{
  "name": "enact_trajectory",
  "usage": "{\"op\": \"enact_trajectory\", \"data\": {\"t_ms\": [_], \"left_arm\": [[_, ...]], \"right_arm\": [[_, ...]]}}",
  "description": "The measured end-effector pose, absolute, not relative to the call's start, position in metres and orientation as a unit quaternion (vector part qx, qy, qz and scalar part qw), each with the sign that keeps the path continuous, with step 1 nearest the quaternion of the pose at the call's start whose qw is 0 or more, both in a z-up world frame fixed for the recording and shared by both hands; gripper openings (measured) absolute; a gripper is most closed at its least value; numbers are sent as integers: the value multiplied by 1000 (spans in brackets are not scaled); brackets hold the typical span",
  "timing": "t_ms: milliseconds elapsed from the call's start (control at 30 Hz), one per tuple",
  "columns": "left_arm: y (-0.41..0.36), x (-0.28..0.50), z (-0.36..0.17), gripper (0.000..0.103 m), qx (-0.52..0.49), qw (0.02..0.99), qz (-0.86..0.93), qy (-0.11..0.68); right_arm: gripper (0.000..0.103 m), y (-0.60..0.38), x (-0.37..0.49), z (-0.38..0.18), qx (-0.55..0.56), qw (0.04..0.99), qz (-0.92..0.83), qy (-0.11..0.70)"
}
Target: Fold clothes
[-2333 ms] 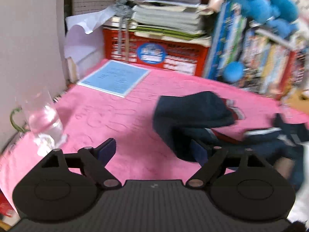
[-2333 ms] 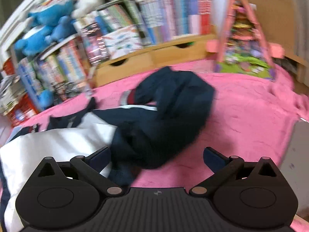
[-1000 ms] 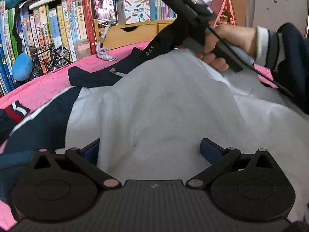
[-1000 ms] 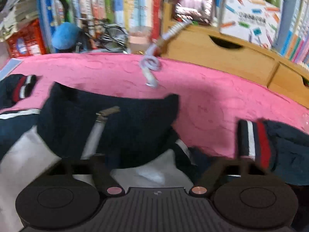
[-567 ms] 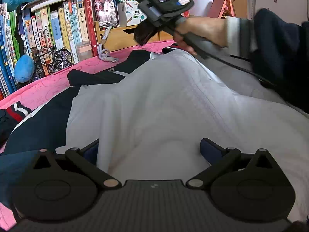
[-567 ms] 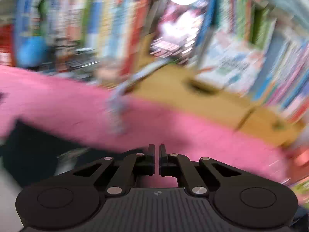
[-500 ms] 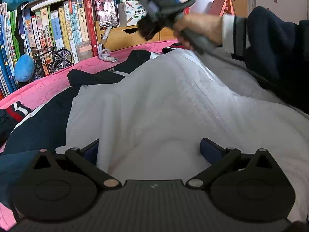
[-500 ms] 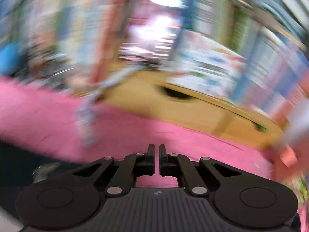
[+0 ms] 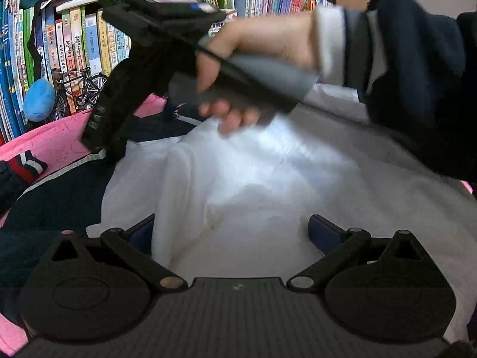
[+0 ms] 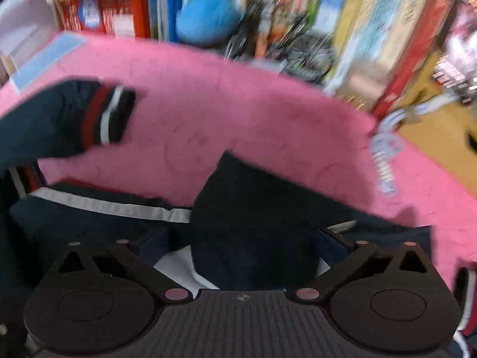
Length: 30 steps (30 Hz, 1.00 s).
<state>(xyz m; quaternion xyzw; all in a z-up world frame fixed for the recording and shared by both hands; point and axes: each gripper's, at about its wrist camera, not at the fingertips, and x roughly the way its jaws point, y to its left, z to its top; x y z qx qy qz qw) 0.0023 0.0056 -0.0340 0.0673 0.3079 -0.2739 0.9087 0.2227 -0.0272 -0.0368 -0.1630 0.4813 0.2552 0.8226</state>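
A navy jacket lies on the pink blanket [image 10: 238,113] with its white lining [image 9: 268,185] turned up. My left gripper [image 9: 232,229] stands open low over the lining, and a raised fold of white cloth runs beside its left finger [image 9: 143,232]. My right gripper [image 10: 243,241] is opening, its jaws wide apart. The jacket's navy collar part [image 10: 253,208] lies between them, and the pads are not pressing on it. A sleeve cuff with red and white stripes [image 10: 110,116] lies at the left. In the left wrist view a hand [image 9: 262,56] holds the right gripper's black body [image 9: 140,68] above the jacket.
A row of books [image 9: 74,44] lines the back, with a blue plush ball [image 10: 205,21] and a model bicycle [image 9: 80,89] in front. A coiled white cable [image 10: 384,149] lies on the blanket by a wooden drawer unit [image 10: 441,137]. A blue sheet [image 10: 44,59] lies far left.
The right gripper swung left from the bookshelf back over the navy collar, and its shut jaws spread wide. In the left wrist view the hand came nearer and the lining bunched into a fold.
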Motion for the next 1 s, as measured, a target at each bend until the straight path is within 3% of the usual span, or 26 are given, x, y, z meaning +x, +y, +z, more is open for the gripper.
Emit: {"op": "enact_trajectory", "data": {"t_ms": [167,200,267,300,333,500,833,867,900,933,1000], "left_arm": [[10,1,-34,103,56,911,-277,300],[10,0,-34,103,56,912,-277,299],[10,-1,-33,103,58,913,-275,294],[10,-3,-32,103,57,915,-275,289],[11,-5,-31,103,57,917,-275,284],[15,-15,-28,103,52,924,-282,253],[19,-8,-31,103,31,917,-289,273],[19,-8,-32,103,29,917,-289,274],[20,-8,-32,103,27,916,-289,275],[21,-8,-32,103,25,916,-289,277],[23,-9,-32,103,22,916,-288,279]], "right_arm": [[103,-27,219,-37,-142,830,249,479],[98,-28,216,-36,-137,834,244,476],[70,-28,206,-30,-124,846,241,459],[44,-27,202,-28,-119,851,241,451],[34,-26,199,-26,-118,854,239,446],[22,-24,202,-16,-116,873,213,423],[15,-39,251,14,-58,933,181,307],[19,-47,252,21,-32,933,194,302],[36,-56,253,27,-7,932,207,296],[61,-64,252,33,4,931,214,297],[70,-80,248,43,-10,930,210,303]]}}
